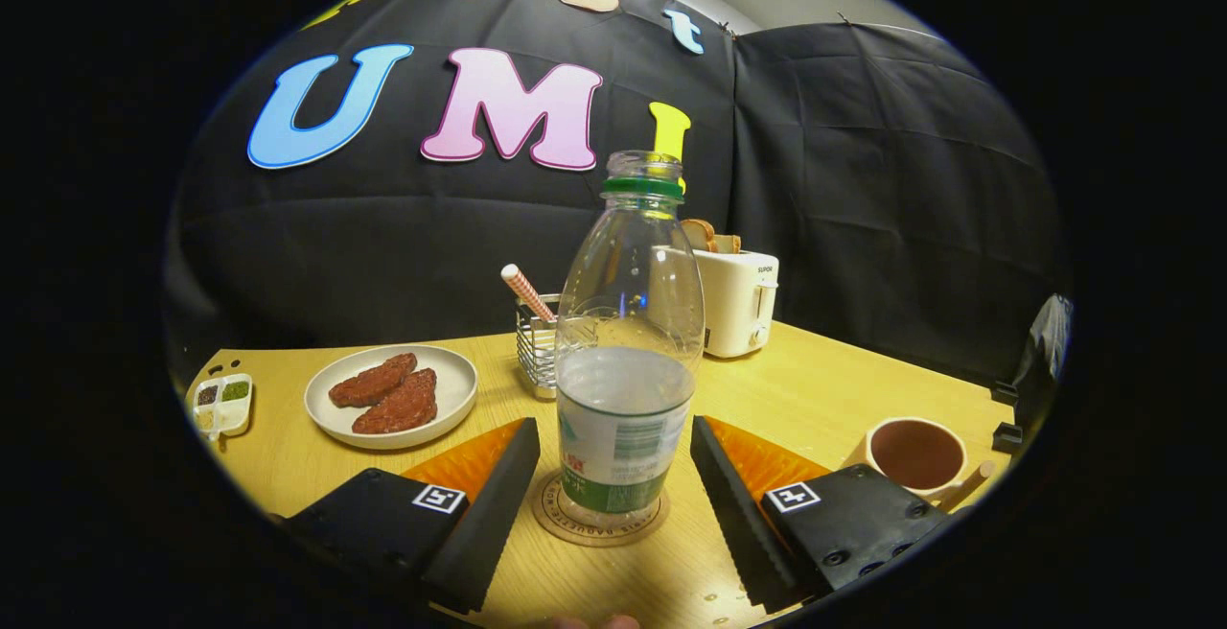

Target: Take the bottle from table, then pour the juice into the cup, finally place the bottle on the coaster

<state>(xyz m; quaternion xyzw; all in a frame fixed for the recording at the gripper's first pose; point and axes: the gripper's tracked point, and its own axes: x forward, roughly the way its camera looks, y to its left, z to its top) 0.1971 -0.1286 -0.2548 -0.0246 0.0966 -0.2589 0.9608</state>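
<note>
A clear plastic bottle [628,351] with a green neck ring and no cap stands upright on a round coaster [599,514]. It is about half full of clear liquid. My gripper [613,471] is open, its two black fingers [498,504] standing on either side of the bottle's base with a gap on each side, not touching it. A cup [915,456] with a dark inside sits on the table to the right of the right finger.
A white plate [391,395] with two brown patties lies to the left. A small divided dish [222,404] is further left. Behind the bottle stand a wire holder [537,346] with a striped straw and a white toaster [736,298] with bread. The wooden table [824,389] ends at the right.
</note>
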